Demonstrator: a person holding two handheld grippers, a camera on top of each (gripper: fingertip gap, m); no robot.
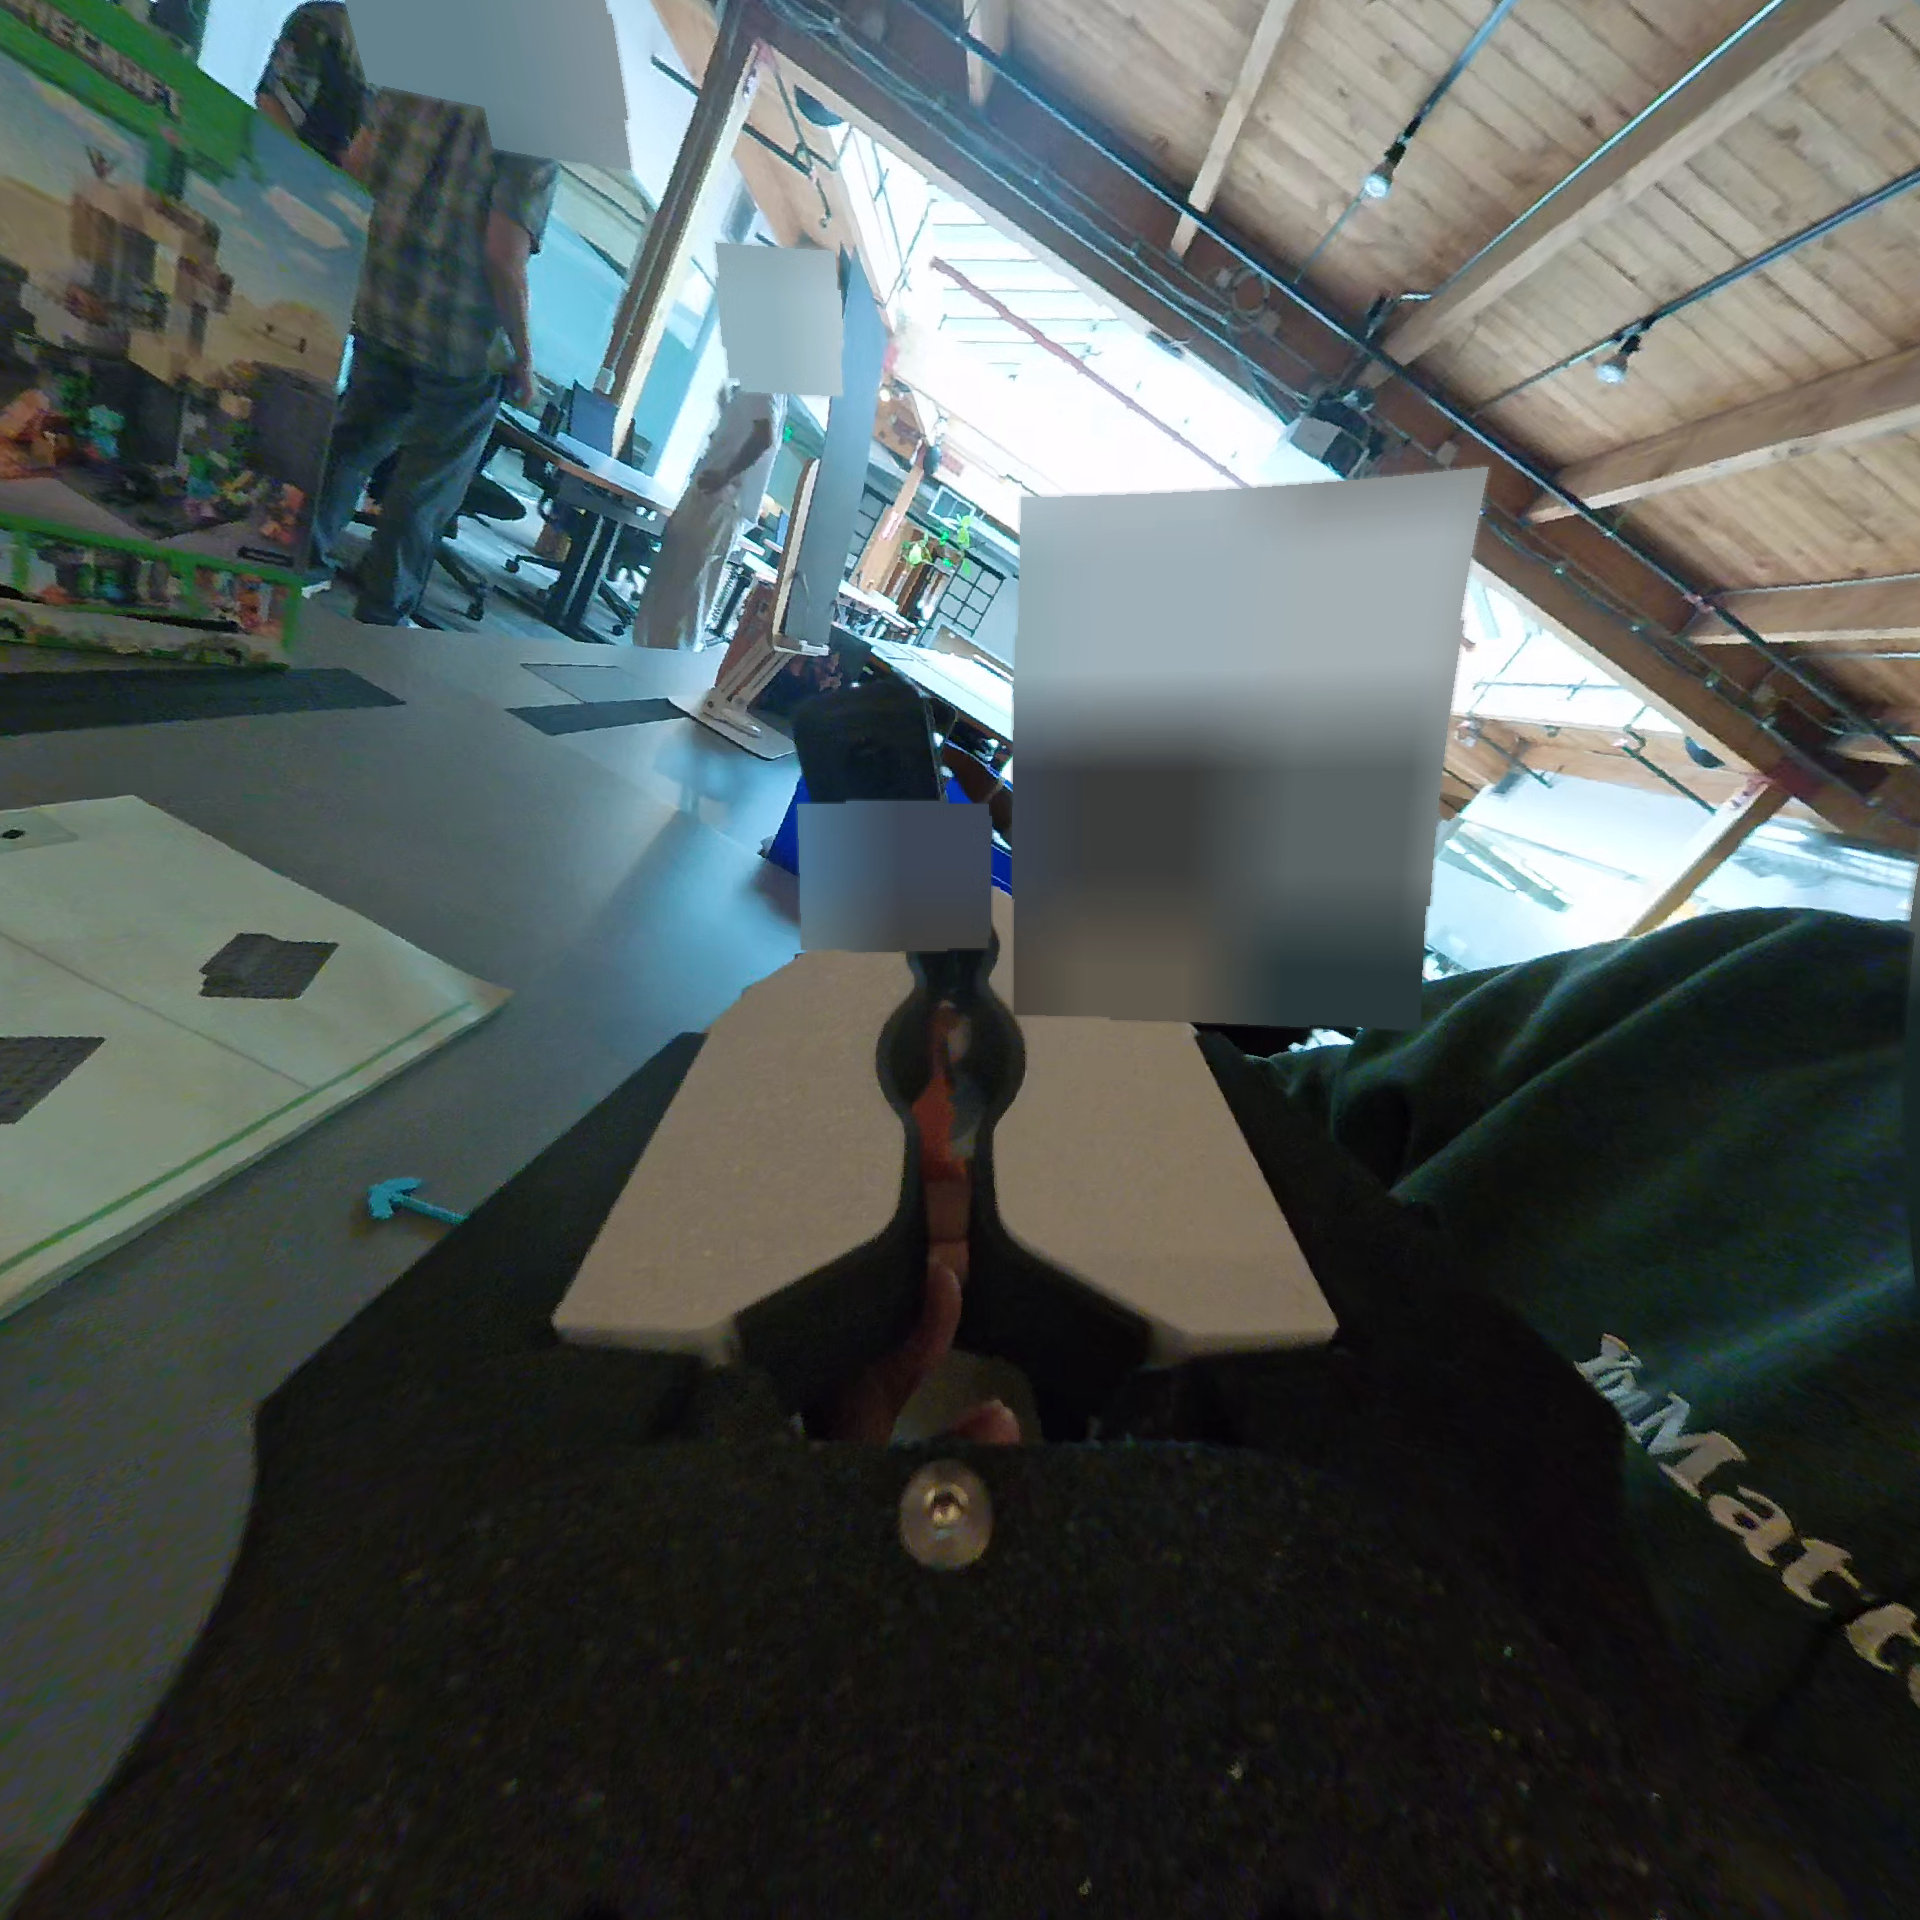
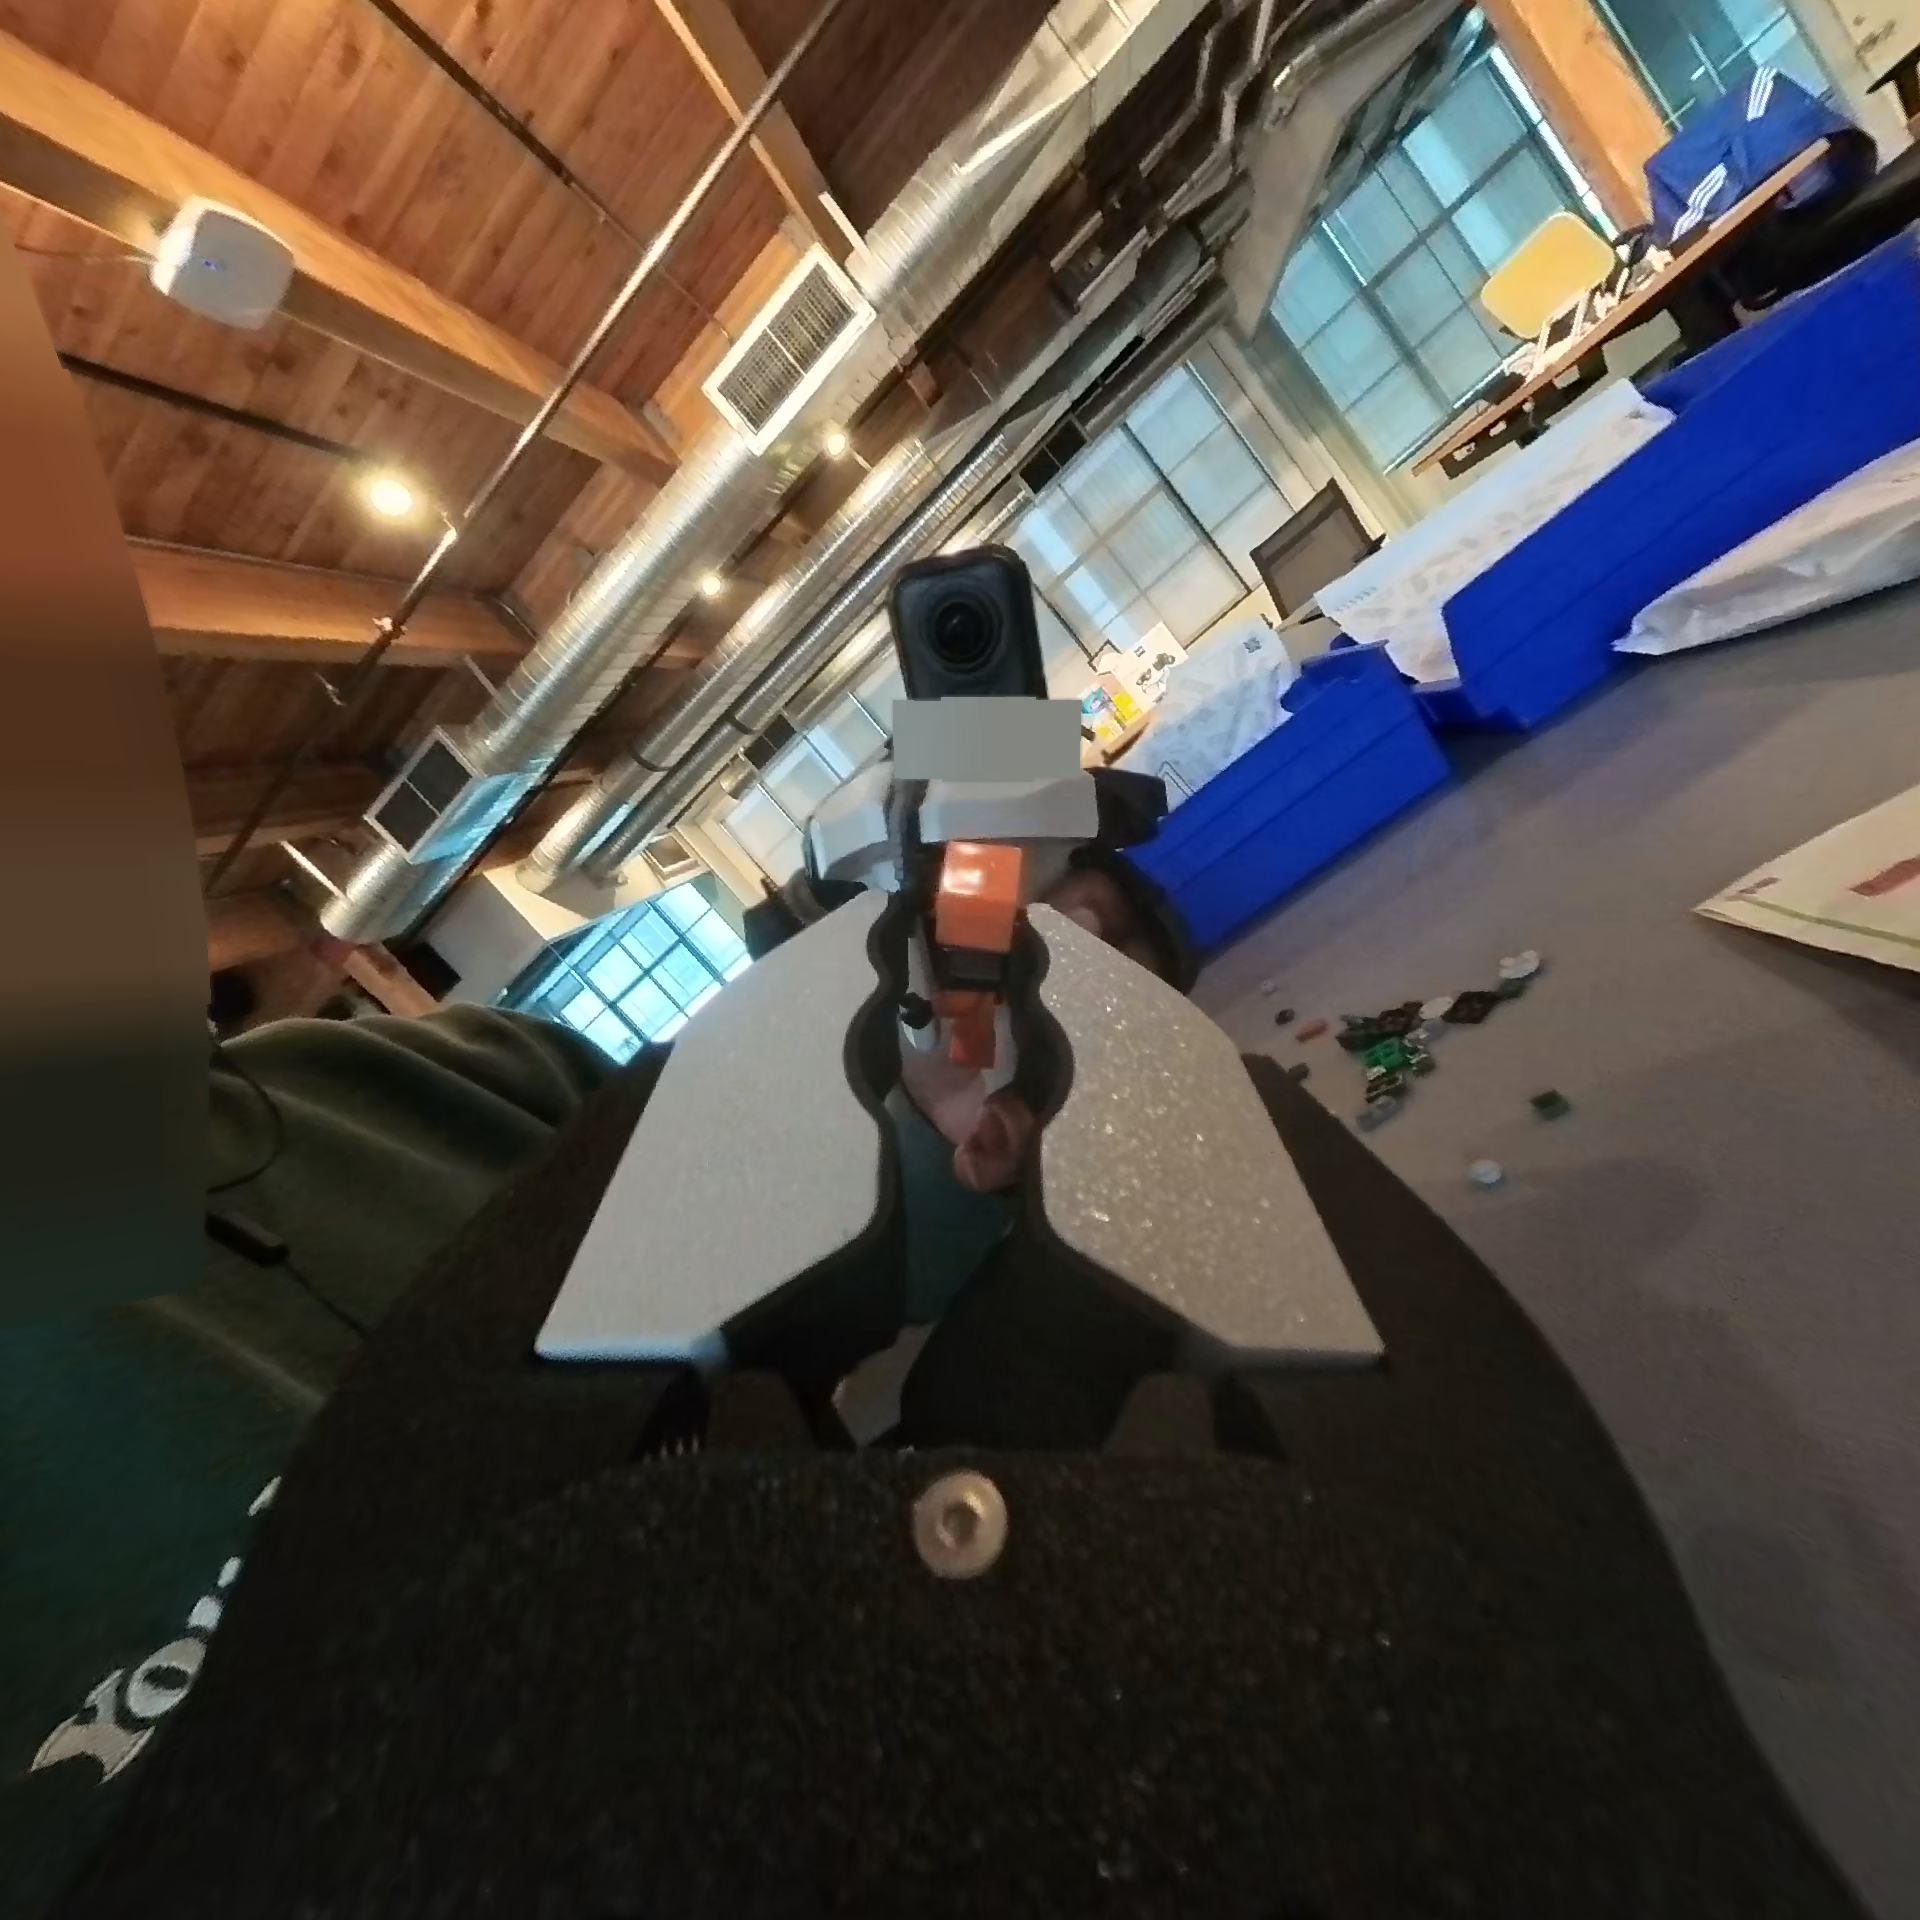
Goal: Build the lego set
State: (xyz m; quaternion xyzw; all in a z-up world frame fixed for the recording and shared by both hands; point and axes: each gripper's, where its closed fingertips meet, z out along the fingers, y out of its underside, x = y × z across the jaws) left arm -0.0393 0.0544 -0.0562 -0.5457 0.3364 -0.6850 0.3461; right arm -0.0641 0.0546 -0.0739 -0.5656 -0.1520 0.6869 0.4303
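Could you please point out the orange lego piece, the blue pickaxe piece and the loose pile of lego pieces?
orange lego piece [image 2: 979, 902]: right wrist view, its front face.
blue pickaxe piece [image 1: 410, 1203]: left wrist view, near its head.
loose pile of lego pieces [image 2: 1397, 1039]: right wrist view, pile's middle.

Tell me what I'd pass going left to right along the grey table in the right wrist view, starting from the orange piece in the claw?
orange lego piece between the right gripper fingers → blue bin → scattered small lego pieces → instruction booklet at the right edge.
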